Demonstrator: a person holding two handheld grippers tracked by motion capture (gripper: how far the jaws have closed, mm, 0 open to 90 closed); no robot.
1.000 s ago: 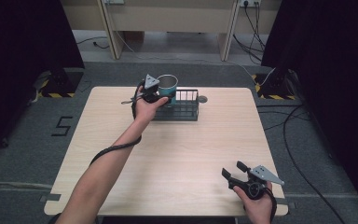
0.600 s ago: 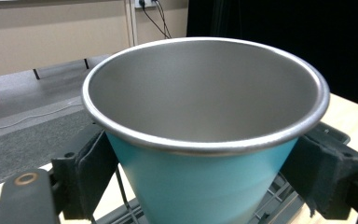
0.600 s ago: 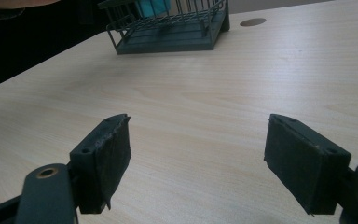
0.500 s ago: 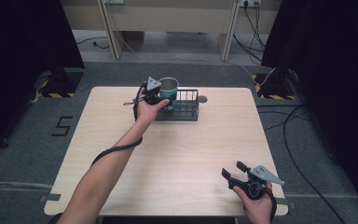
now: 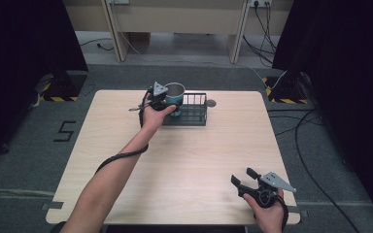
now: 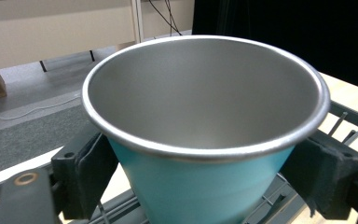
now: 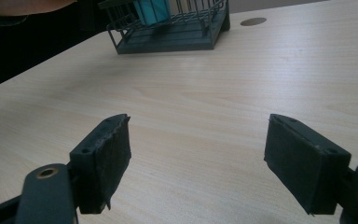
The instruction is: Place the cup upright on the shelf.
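Gripping the teal cup at the wire basket

We clamp our left gripper (image 5: 167, 99) on the teal cup (image 6: 205, 140), pads pressed to both its sides, upright above the wire basket (image 5: 192, 114) at the table's (image 5: 184, 160) far edge. Our right gripper (image 7: 198, 163) rests near the front edge, jaws spread wide over bare wood.

The teal cup (image 6: 205, 186) with bare metal inside stands upright and empty between the jaws of the left hand-held gripper (image 5: 167, 99), over the wire basket (image 5: 192, 114).

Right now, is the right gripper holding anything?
No, the right gripper is open above the bare table, with nothing between its jaws.
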